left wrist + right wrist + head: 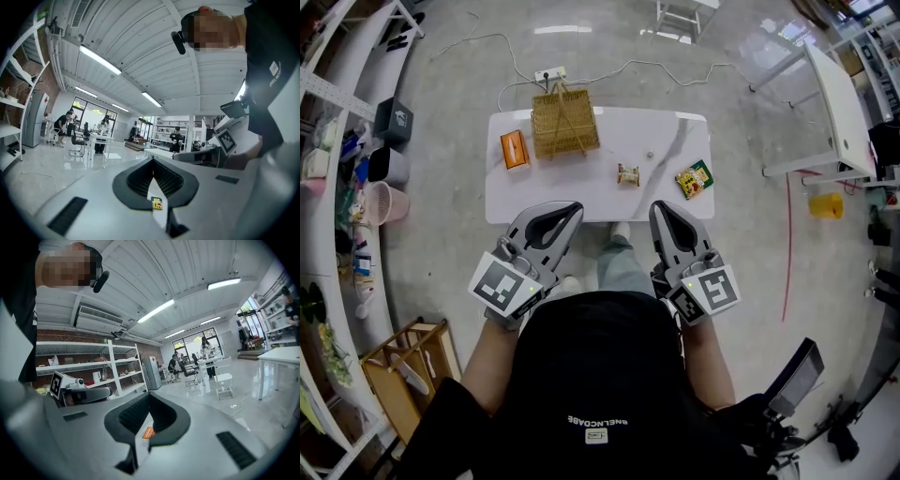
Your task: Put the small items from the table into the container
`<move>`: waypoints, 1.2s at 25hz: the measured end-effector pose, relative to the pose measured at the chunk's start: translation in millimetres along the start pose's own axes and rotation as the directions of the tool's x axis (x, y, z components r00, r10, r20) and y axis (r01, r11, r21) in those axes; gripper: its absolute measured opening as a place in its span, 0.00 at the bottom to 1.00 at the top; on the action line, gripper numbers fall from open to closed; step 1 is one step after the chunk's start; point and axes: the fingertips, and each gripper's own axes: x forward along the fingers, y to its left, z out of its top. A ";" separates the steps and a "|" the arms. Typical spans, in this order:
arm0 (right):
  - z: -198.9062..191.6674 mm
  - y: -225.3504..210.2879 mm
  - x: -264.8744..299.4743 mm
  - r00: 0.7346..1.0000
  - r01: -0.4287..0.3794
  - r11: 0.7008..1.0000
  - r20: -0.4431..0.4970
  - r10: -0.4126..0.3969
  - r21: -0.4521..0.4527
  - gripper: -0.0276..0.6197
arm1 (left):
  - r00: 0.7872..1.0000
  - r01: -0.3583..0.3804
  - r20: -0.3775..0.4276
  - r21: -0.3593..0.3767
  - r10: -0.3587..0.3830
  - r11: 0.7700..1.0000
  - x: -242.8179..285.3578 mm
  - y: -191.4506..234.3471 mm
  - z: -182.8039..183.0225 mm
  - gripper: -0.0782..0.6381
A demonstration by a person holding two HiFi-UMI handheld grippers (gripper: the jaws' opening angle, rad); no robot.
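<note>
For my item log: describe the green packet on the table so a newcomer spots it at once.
Start at the white table and go to its right end. The green packet there is the only green and yellow thing, larger than the pale packet on its left.

A basket [565,127] stood on the table [591,204], a box [515,149] just left of it. To its right lay a small packet [627,174], then a larger packet [694,179].

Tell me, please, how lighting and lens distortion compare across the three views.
Head view: even light, sharp, a lamp's glare on the floor, shelves bowed at the edges. Left gripper view: heavy fisheye, black corners, bright ceiling strips. Right gripper view: same fisheye and black corners, windows brightest.
</note>
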 end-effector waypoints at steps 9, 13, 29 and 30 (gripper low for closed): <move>3.9 -67.4 29.4 1.000 0.007 0.999 -0.016 -0.006 0.054 0.05 | 0.998 0.005 -0.066 -0.006 -0.005 1.000 64.0 13.5 -2.9 0.11; 1.9 -101.1 40.9 0.999 -0.003 0.998 -0.048 0.006 0.061 0.05 | 0.997 -0.013 -0.081 -0.023 0.011 1.000 95.5 19.0 -3.4 0.12; -1.7 -198.3 95.2 0.983 -0.127 0.988 -0.121 0.138 0.092 0.05 | 0.985 -0.124 -0.128 -0.036 0.118 0.992 202.4 47.0 -1.8 0.12; -2.8 -199.2 97.3 0.982 -0.132 0.987 -0.126 0.143 0.091 0.05 | 0.985 -0.127 -0.125 -0.037 0.122 0.991 204.0 48.0 -2.8 0.12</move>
